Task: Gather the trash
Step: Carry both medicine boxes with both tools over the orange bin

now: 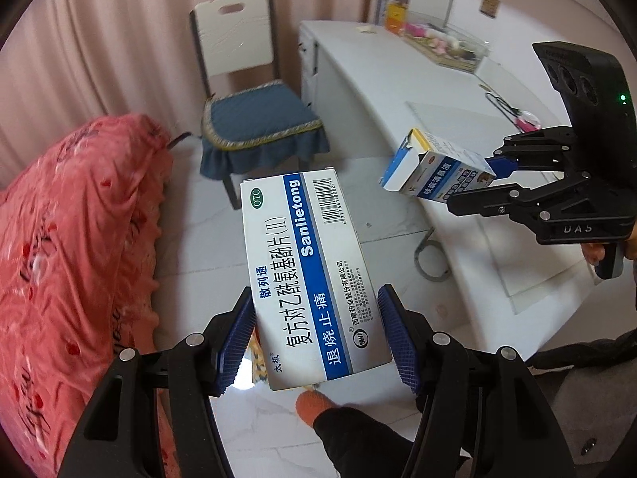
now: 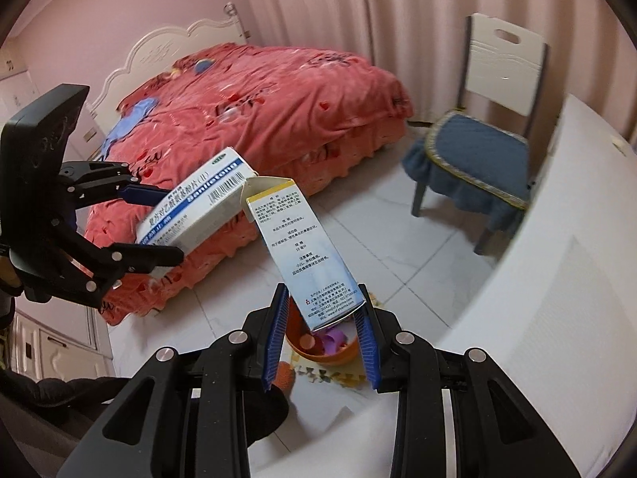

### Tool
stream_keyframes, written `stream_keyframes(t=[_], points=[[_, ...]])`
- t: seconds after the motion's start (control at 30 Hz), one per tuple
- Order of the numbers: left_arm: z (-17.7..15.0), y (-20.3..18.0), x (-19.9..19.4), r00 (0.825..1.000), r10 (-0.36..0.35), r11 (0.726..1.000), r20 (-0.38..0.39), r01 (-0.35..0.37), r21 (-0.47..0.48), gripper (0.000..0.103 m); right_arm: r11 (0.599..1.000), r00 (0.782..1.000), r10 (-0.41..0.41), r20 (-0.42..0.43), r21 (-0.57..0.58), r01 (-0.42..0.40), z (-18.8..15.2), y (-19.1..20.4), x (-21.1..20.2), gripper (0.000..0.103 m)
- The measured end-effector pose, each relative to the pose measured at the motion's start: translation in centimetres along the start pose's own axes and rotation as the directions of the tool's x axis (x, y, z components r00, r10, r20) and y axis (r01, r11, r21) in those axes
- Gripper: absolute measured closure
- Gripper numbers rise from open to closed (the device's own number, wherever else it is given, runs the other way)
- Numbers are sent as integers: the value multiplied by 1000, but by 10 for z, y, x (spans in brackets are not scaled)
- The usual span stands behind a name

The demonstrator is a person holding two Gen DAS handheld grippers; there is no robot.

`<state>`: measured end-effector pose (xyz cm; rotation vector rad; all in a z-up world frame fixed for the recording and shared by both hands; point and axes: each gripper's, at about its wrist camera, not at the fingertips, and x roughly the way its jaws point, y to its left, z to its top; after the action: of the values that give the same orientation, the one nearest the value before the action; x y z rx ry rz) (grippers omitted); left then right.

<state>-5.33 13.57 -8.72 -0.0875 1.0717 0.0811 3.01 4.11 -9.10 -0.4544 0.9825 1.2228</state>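
Both carried clear of the desk (image 1: 398, 79) for dropping: left gripper (image 1: 318, 338) fingers pinching Sanlietong tablet box (image 1: 306, 263); right gripper (image 2: 324, 342) fingers pinching opened nasal-drops carton (image 2: 306, 247) above orange bin (image 2: 318, 352).

Each fisheye camera sits close behind its own fingers, looking down along them. Both views share the white-backed chair with blue cushion (image 1: 254, 119) (image 2: 477, 159) and red quilted bed (image 1: 59, 247) (image 2: 258, 119) — and each sees the other gripper.

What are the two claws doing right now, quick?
Left gripper: closed on the Sanlietong medicine box.
Right gripper: closed on the small box with the yellow edge, its top flap open.
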Motion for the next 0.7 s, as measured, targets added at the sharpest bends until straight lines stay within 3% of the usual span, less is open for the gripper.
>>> stream_keyframes(t=[0.2,0.7], points=[[-13,37,24,999,-26,997,-36,23,-72,40,1000,998,26,-57,-15,-27,22,17,59,70],[-35,85,100,982,-119,984,-143,98,-147,39,1000,977,19,-212,22,-14,20,14,186,69]])
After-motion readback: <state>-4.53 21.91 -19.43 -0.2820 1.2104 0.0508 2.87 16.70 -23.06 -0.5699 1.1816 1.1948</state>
